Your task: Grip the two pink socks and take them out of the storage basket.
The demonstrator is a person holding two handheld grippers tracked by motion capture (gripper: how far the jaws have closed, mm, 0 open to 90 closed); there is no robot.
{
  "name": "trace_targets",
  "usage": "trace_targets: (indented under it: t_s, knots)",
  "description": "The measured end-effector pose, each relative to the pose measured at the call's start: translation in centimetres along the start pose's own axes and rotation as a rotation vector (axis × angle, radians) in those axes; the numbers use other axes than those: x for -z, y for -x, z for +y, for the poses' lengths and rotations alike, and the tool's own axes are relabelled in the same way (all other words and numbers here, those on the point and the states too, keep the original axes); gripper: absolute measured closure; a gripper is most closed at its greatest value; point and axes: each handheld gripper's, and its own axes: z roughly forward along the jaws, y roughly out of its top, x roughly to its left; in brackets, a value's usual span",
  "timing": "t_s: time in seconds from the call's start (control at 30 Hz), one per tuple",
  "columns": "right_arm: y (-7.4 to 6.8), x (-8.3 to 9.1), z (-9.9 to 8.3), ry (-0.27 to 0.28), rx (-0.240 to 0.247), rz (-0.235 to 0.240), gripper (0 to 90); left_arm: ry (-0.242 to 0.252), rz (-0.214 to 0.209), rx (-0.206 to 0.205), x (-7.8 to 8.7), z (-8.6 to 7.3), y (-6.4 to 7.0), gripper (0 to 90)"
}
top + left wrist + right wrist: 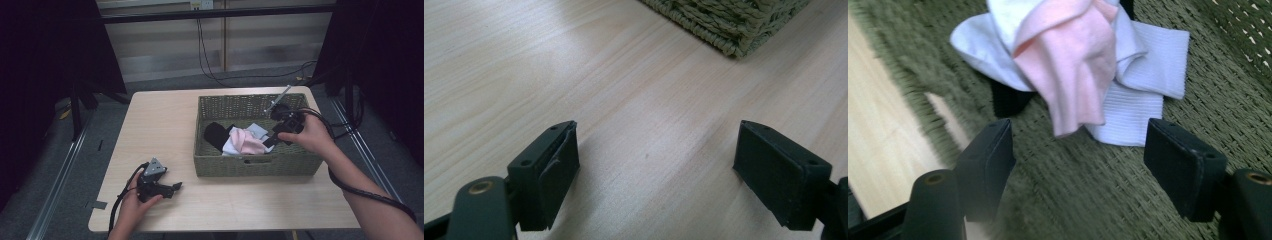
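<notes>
You are at the reach step: your right gripper (1078, 165) hangs inside the woven basket (235, 167), jaws spread and empty, just short of the pink cloth (1073, 65) that lies on the white cloths (1143, 95) near the basket's middle. Next, push forward until the pink hem sits between the jaws, then pinch it alone. Your left gripper (656, 170) rests released near the desk's front left corner.

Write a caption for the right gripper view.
Open right gripper poised above pink cloth in the woven basket.
</notes>
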Motion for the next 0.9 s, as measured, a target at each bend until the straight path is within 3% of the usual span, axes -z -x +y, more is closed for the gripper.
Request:
trace_targets:
  t_s: [0.1,0.33,0.43,0.67,0.9]
  knots:
    - [0.4,-0.9,0.2,-0.005,-0.023,0.000,30.7,0.000,0.000,0.000,0.0,0.0,0.0,17.6]
    - [0.5,-2.8,0.7,-0.040,0.000,0.006,38.9,0.000,0.000,0.000,0.0,0.0,0.0,17.6]
    - [0.3,-3.7,1.2,-0.048,0.018,-0.008,50.5,0.000,0.000,0.000,0.0,0.0,0.0,17.6]
    - [-0.2,-5.0,1.9,-0.084,0.049,0.003,60.6,0.000,0.000,0.000,0.0,0.0,0.0,17.6]
    - [-0.1,-5.6,2.0,-0.107,0.033,0.018,76.2,0.000,0.000,0.000,0.0,0.0,0.0,17.6]
